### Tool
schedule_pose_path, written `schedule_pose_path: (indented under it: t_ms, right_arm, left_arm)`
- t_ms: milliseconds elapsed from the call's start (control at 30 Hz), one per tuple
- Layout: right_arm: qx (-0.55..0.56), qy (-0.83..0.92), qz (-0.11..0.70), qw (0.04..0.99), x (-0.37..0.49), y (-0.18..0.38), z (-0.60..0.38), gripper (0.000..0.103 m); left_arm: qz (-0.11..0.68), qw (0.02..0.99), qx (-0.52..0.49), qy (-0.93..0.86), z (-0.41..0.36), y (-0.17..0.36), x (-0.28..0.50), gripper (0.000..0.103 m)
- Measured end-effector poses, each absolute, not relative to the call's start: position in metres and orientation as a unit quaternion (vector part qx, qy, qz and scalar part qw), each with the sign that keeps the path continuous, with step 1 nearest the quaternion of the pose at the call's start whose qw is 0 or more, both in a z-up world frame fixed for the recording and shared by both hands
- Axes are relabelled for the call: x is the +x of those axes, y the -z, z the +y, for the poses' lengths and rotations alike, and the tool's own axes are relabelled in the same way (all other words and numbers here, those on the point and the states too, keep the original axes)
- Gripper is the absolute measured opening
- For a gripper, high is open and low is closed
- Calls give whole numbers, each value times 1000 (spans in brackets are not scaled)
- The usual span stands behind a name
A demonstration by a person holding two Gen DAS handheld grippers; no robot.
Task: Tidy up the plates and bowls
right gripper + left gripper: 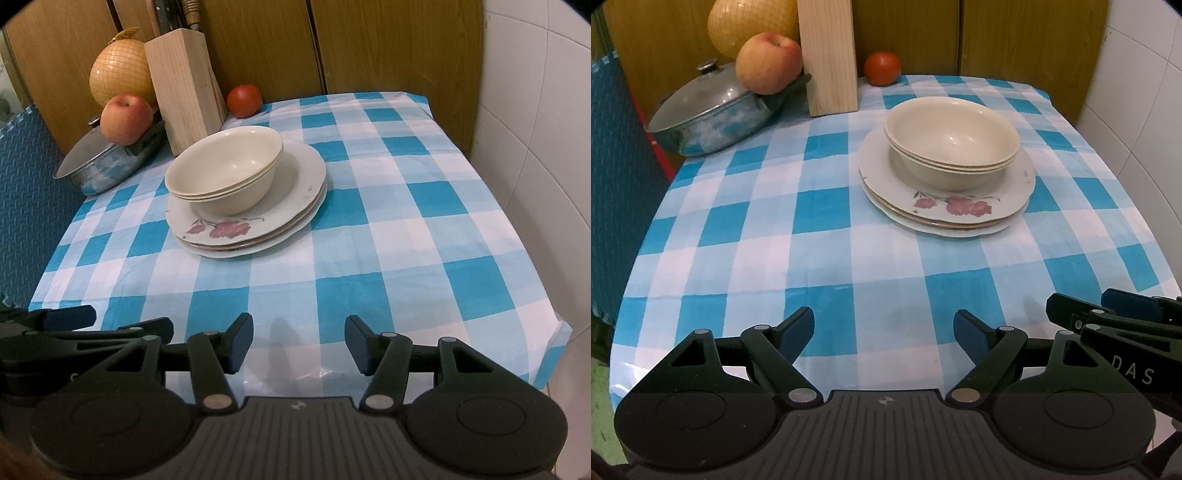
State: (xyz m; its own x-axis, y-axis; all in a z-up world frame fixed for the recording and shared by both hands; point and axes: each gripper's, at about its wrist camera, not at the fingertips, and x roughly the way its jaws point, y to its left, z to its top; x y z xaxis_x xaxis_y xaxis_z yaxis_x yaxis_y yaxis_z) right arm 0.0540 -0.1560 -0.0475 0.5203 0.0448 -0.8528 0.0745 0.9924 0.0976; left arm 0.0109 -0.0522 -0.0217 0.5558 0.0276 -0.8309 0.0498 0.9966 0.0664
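Checked-cloth surface (812, 221): nested bowls (951, 138) on stacked plates (945, 206) at one o'clock; left gripper (884, 338) and right gripper (299, 345), jaws apart, empty; stacking apparently complete, no reach begun.

Ahead of the open jaws — cream bowls (951, 142) on white, pink-flowered plates (945, 199); blue-and-white checked tablecloth (812, 229) beneath.

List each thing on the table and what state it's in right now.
Bowls: nested, sitting on the plates.
Plates: stacked flat on the tablecloth.
Pot: lid on, apple resting on it.
Left tongs: open, empty.
Right tongs: open, empty.
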Motion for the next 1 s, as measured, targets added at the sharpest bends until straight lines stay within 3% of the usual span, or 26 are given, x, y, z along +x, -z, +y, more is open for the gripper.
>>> schedule_pose_path:
  t_ms: [1000]
  right_arm:
    - [67, 4, 488, 870, 55, 48, -158, 52]
  left_arm:
    - [465, 884, 49, 2, -51, 21, 13, 90]
